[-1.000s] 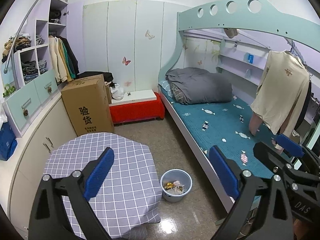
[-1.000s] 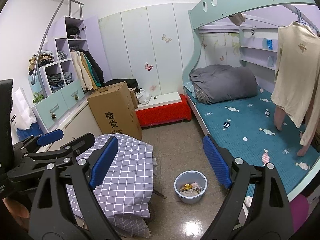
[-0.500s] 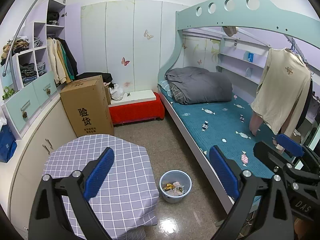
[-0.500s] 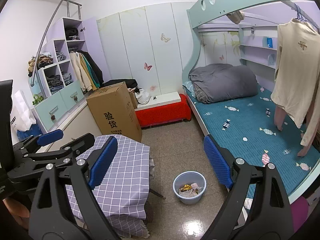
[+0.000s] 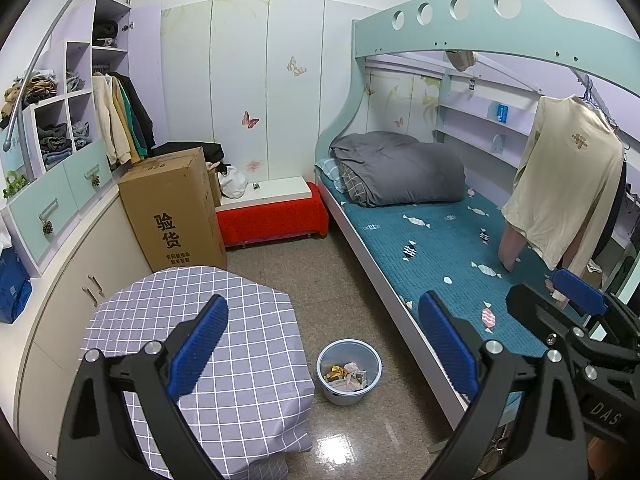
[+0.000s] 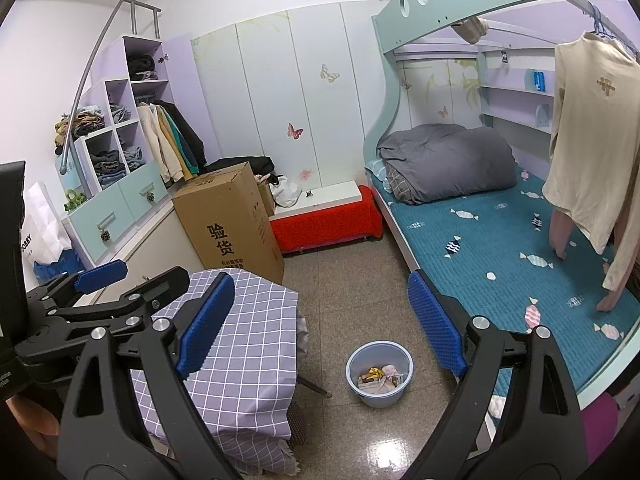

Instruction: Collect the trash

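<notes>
Trash bin on floor between both wide tools.
The bin [image 5: 348, 372] sat below the empty left tool [image 5: 322, 344] and right tool [image 6: 320, 322]; nothing had moved since earlier.

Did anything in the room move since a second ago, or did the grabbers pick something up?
Nothing has visibly changed. The left gripper and the right gripper hang open and empty as before, with only a tiny drift of the view. The blue bin with trash in it stands in the same spot on the floor between the checked table and the bed.
</notes>
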